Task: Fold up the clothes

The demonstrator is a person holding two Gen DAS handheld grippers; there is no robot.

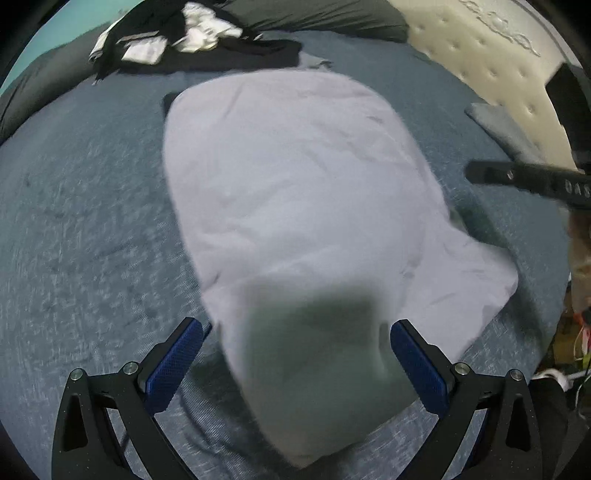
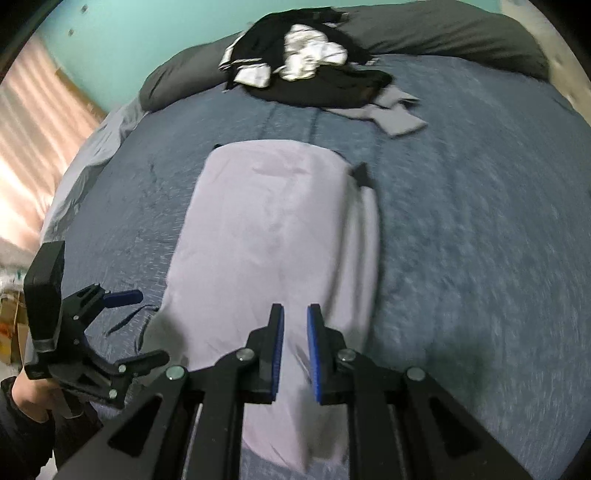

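A pale lilac garment (image 1: 295,177) (image 2: 269,221) lies lengthwise on the blue-grey bed cover (image 1: 92,221) (image 2: 461,258), one side folded in along its right edge. My left gripper (image 1: 297,325) (image 2: 151,325) stands wide open over the garment's near end. The blurred, shadowed cloth sits between the blue pads (image 1: 177,365) without being pressed. My right gripper (image 2: 295,308) has its jaws almost together, and only a narrow slit shows cloth behind it. In the left wrist view the right gripper (image 1: 469,173) hangs above the cover beside the garment's right edge, with no cloth at its tip.
A heap of black and white clothes (image 1: 192,40) (image 2: 303,62) lies at the far end by dark grey pillows (image 2: 443,33). A small folded grey piece (image 2: 399,118) sits next to it. A tufted cream headboard (image 1: 480,55) bounds the right. A hand (image 2: 26,391) holds the left gripper.
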